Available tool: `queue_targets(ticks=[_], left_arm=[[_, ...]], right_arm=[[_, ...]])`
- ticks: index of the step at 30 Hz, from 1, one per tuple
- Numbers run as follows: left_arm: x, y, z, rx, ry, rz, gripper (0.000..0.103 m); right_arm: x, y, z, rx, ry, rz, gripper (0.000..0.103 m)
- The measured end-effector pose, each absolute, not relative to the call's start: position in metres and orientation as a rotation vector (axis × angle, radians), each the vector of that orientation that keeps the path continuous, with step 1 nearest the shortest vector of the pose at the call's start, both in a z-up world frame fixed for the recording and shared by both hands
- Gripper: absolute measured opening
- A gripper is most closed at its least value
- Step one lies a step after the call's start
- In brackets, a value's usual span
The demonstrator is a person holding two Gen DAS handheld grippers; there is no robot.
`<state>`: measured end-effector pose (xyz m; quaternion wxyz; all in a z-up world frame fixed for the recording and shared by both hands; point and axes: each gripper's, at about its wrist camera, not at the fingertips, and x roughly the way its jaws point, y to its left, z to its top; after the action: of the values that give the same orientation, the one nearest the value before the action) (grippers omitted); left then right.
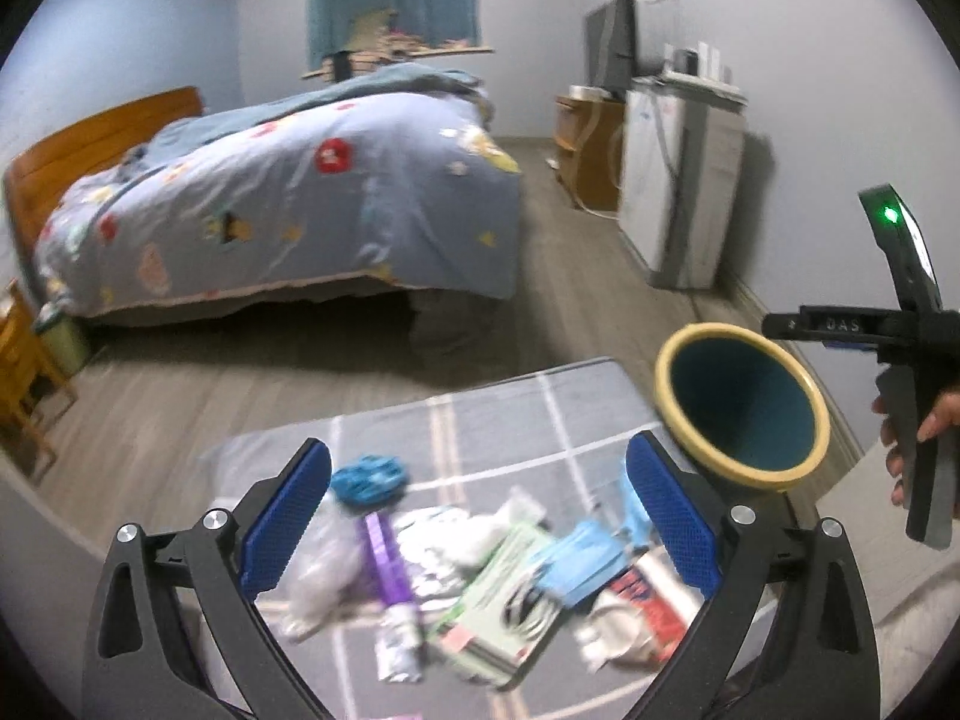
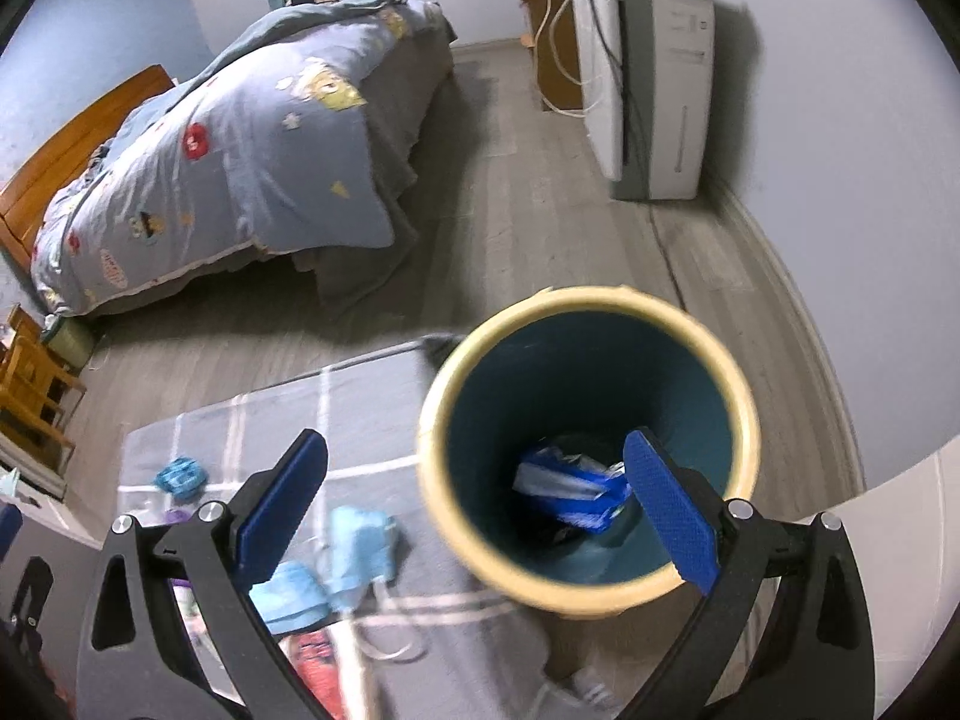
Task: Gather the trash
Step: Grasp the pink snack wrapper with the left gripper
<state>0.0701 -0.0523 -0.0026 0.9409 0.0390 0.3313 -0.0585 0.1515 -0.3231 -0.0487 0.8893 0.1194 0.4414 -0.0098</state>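
Left gripper (image 1: 480, 516) gaping wide, gripping nothing, hanging over blurred trash (image 1: 480, 564) strewn on a grey checked mat (image 1: 510, 414). Right gripper (image 2: 477, 510) also spread wide and empty, hovering above the bin (image 2: 585, 450), one blue pad over its mouth. Blue-and-white wrapper (image 2: 570, 489) lying at the bin's bottom. Bin standing at the mat's edge, bed (image 1: 288, 198) beyond.
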Motion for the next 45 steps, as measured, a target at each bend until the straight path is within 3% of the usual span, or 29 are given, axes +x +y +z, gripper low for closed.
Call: queue_targets(ticks=[13,29,32,35,37,45], left_arm=[[0.002,0.039,-0.077,-0.044,0.831,0.014,0.098],[-0.022,0.028,-0.161,0.15,1.077,-0.101,0.094],[-0.019,0.024,-0.177,0.193,1.141,-0.112,0.072],[-0.014,0.024,-0.182,0.216,1.166,-0.118,0.04],[-0.011,0.024,-0.175,0.223,1.144,-0.123,0.012],[0.012,0.041,-0.082,0.083,0.948,-0.125,0.007]], right_arm=[[0.111,-0.223,-0.054,0.205,0.999,0.066,0.097],[0.113,-0.186,-0.064,0.212,1.04,0.067,0.097],[0.116,-0.19,-0.068,0.226,1.05,0.064,0.097],[0.119,-0.194,-0.071,0.23,1.059,0.062,0.097],[0.12,-0.2,-0.073,0.233,1.063,0.059,0.097],[0.13,-0.241,-0.089,0.306,1.093,0.0,0.097]])
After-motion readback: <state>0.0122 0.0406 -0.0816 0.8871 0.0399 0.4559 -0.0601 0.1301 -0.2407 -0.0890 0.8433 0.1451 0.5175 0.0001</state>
